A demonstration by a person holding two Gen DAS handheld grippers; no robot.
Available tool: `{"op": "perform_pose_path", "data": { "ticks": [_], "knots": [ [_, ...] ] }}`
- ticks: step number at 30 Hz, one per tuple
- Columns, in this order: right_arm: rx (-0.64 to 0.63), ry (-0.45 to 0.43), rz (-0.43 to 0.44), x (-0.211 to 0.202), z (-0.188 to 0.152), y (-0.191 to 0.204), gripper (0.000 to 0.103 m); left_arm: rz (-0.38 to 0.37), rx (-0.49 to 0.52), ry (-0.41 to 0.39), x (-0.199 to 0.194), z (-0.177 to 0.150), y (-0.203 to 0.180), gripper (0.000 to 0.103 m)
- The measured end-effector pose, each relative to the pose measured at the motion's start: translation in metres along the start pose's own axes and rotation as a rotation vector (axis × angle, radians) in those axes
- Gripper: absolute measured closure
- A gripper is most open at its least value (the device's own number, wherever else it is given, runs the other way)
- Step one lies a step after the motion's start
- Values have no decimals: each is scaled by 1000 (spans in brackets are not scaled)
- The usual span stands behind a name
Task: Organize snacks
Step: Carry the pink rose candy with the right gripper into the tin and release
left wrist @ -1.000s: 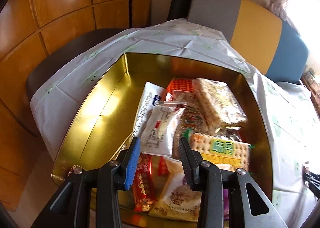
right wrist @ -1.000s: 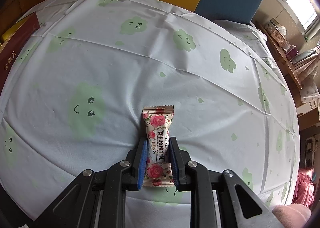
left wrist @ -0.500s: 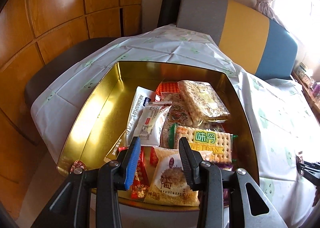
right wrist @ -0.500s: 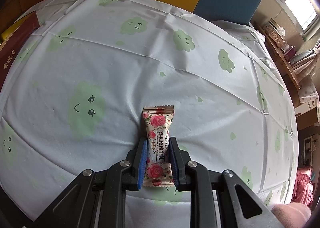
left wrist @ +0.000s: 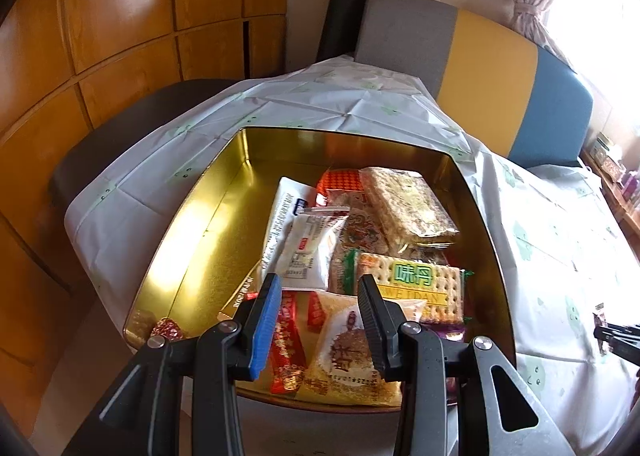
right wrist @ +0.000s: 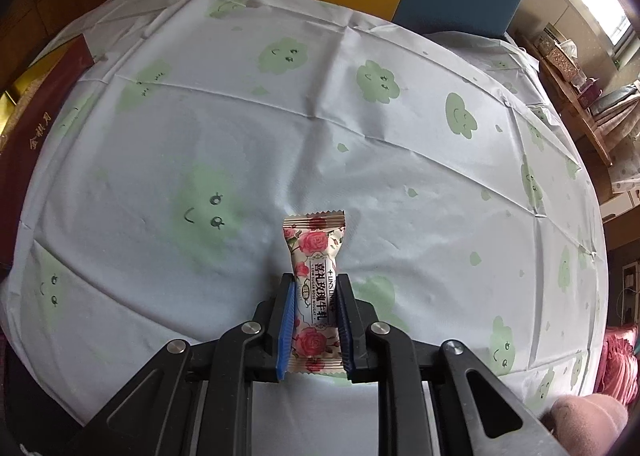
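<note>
One rose candy point(right wrist: 315, 288) sits pinched in the right gripper point(right wrist: 315, 310), over the near edge of the table cloth point(right wrist: 280, 127). The left gripper point(left wrist: 319, 320) is spread apart and holds nothing. It has pulled back from one gold tin point(left wrist: 192, 240), so about nine snack packs now show inside.

**Materials and finishes**

The tin point(left wrist: 192, 223) is of polished, gold-toned metal, and glare is thrown off its inner wall. Glossy plastic film is seen on the snack packets point(left wrist: 404, 207) and on the rose-printed candy point(right wrist: 315, 288). The tablecloth point(right wrist: 360, 175) is a thin, smooth, creased sheet with a faint sheen. Varnished wood is shown by the panelling point(left wrist: 120, 15). The chair point(left wrist: 492, 55) is covered in matt cloth.
</note>
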State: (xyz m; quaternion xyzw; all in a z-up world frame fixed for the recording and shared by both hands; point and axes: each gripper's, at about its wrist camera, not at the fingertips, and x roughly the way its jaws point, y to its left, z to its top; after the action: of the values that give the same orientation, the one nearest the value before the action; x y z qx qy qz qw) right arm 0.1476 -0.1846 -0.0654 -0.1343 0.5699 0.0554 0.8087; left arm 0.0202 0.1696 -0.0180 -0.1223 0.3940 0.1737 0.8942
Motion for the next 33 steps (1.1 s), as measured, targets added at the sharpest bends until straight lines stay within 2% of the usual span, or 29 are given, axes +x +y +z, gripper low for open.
{"op": "perform_pose_path", "data": {
  "ticks": [4, 6, 13, 17, 21, 26, 29, 33],
  "knots": [
    [-7, -61, 42, -19, 7, 18, 84, 17, -22, -1, 1, 1, 8, 63],
    [-32, -85, 102, -28, 12, 32, 84, 20, -32, -2, 1, 2, 12, 63],
    [-191, -202, 317, -69, 37, 118, 84, 58, -66, -8, 0, 5, 29, 63],
    [-287, -233, 438, -89, 56, 173, 84, 79, -92, -10, 0, 6, 39, 63],
    [-320, -224, 536, -94, 77, 219, 84, 90, -106, -5, 3, 7, 46, 63],
    [-263, -178, 644, -77, 105, 266, 81, 96, -115, 4, 8, 7, 52, 63],
    [-245, -117, 649, -52, 116, 294, 78, 96, -124, 11, 11, 6, 55, 63],
    [-246, -67, 632, -33, 118, 311, 73, 98, -135, 22, 15, 6, 58, 63]
  ]
}}
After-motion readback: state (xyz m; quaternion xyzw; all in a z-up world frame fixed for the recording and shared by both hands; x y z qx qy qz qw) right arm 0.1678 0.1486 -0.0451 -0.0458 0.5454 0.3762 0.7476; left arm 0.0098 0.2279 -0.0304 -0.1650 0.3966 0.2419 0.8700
